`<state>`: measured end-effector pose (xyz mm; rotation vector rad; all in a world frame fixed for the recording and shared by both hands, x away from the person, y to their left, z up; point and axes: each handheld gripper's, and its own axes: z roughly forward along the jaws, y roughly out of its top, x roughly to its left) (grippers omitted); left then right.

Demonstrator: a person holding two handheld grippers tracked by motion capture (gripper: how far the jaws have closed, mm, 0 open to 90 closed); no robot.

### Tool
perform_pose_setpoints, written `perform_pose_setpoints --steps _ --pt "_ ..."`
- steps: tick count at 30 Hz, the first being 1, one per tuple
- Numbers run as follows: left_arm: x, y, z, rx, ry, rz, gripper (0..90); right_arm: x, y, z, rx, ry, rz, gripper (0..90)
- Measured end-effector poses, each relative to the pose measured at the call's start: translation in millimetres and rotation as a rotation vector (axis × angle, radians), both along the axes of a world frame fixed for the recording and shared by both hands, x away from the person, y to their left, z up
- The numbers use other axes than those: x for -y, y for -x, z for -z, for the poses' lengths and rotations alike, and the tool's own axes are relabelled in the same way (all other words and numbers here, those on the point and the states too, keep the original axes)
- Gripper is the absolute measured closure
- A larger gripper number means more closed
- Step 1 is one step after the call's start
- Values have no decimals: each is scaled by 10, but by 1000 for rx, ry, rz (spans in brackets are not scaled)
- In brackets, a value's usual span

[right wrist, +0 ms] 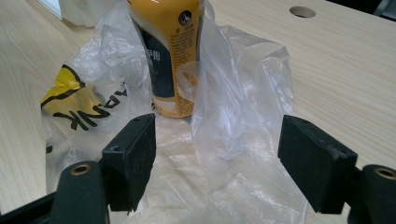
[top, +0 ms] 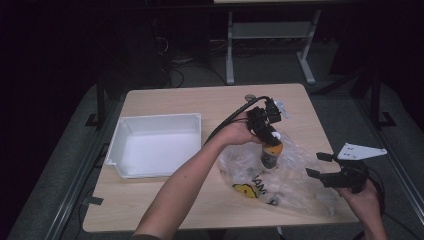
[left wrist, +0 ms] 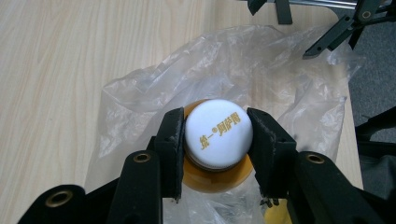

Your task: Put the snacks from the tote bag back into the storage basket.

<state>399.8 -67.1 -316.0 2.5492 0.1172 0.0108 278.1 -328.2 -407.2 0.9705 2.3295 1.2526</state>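
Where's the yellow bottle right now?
In the high view the yellow bottle stands upright on the clear plastic bag, right of the white bin, its white cap gripped by the left claw.

**Desk layout at inspection**

The tray [top: 155, 145] sits on the desk [top: 165, 100] at centre left of the high view. The plastic bag [top: 295, 180] lies on the desk at lower right, apart from the tray. The bottle [top: 271, 155] stands upright on the bag at its upper left part. The left gripper [top: 270, 131] is directly above the bottle, its jaws on either side of the cap [left wrist: 218, 133]. The right gripper [top: 316, 165] sits at the bag's right edge.
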Motion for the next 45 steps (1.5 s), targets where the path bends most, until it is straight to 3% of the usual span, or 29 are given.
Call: perform_pose_setpoints --steps 8,22,27,32,38,45 --pt "34 8 -24 3 -27 -2 589 1 -5 -2 6 10 5 271" --pt "89 37 -114 27 -36 19 591 68 -4 22 7 -7 24 271" --pt "77 55 -227 26 -10 29 591 96 1 35 9 -18 36 270" --pt "83 98 -346 53 -31 31 590 135 4 36 14 -43 52 270" --pt "24 151 -529 52 -16 18 591 158 10 82 6 -30 75 271" --pt "-81 220 -755 81 -22 -10 591 193 24 70 18 -36 98 268"
